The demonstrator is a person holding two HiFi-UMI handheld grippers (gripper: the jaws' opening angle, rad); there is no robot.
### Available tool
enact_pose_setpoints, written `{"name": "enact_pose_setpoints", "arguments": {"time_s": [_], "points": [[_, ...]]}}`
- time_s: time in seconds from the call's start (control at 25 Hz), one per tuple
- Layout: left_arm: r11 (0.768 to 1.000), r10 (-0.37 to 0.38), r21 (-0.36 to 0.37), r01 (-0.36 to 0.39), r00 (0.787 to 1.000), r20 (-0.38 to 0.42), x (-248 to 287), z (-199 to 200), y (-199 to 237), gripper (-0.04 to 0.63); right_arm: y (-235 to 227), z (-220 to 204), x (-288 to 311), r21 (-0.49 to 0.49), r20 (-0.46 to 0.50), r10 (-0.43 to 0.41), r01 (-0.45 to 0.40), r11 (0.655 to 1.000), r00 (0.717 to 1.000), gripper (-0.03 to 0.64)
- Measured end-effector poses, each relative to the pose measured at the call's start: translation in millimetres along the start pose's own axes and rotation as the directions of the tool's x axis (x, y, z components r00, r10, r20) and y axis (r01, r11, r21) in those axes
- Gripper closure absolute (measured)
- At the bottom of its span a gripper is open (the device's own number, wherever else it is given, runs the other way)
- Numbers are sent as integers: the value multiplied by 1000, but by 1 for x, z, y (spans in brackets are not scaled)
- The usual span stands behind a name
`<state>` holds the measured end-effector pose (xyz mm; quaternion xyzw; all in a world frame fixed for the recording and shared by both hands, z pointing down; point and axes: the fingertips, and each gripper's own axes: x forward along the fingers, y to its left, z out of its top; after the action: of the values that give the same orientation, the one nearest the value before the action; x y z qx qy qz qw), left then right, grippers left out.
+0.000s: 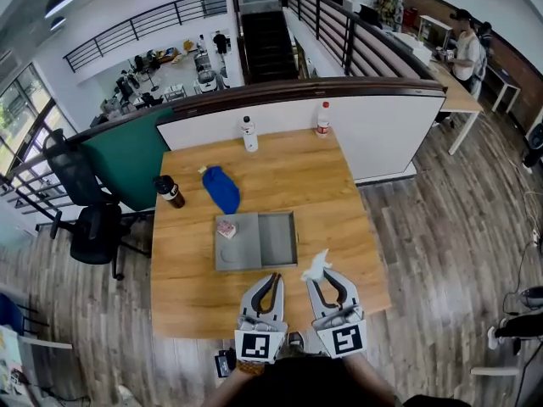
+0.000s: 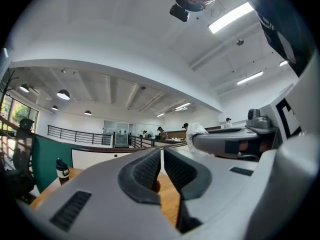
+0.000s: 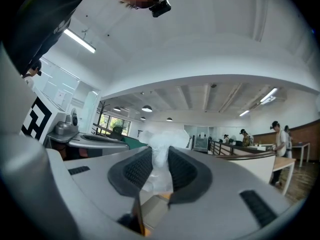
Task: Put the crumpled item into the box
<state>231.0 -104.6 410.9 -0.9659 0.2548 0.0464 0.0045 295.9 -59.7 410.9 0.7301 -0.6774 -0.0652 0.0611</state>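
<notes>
My right gripper (image 1: 320, 272) is shut on a white crumpled item (image 1: 317, 264), held over the wooden table just right of the grey box's near right corner. In the right gripper view the item (image 3: 161, 146) is pinched between the pads and sticks out past the tips. The grey two-part box (image 1: 277, 238) lies flat mid-table; a small crumpled thing (image 1: 226, 228) sits in its left part. My left gripper (image 1: 273, 277) hovers beside the right one, shut with nothing in it (image 2: 162, 156). In the left gripper view the right gripper's held item (image 2: 194, 131) shows at the right.
A blue pouch (image 1: 221, 189) lies behind the box. A dark bottle (image 1: 170, 191) stands at the table's left edge; two more bottles (image 1: 249, 134) (image 1: 322, 119) stand at the far edge by a partition. An office chair (image 1: 85, 219) is at the left, and people (image 1: 465, 49) are far right.
</notes>
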Motion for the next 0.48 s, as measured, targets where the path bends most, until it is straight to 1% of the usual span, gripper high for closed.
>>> {"name": "enact_pose_setpoints", "arguments": {"time_s": [0.12,0.28,0.36,0.48], "points": [[999,33,10,-33,999,-13,-1,-5,-8,558,-6,-6,-2,7,3,32,-32,999,999,522],[995,97,20,-96,994,-43,-11,-9,-10,558,-4,-23,-1,25,-23,93,-92,995,995,523],[991,127,39,-125,990,-57,-18,-10,-6,558,3,-28,2,45,-20,124,-123,991,992,523],[988,145,73,-139,985,-89,-21,-17,-6,558,5,-34,4,73,-17,151,-150,986,988,523]]}}
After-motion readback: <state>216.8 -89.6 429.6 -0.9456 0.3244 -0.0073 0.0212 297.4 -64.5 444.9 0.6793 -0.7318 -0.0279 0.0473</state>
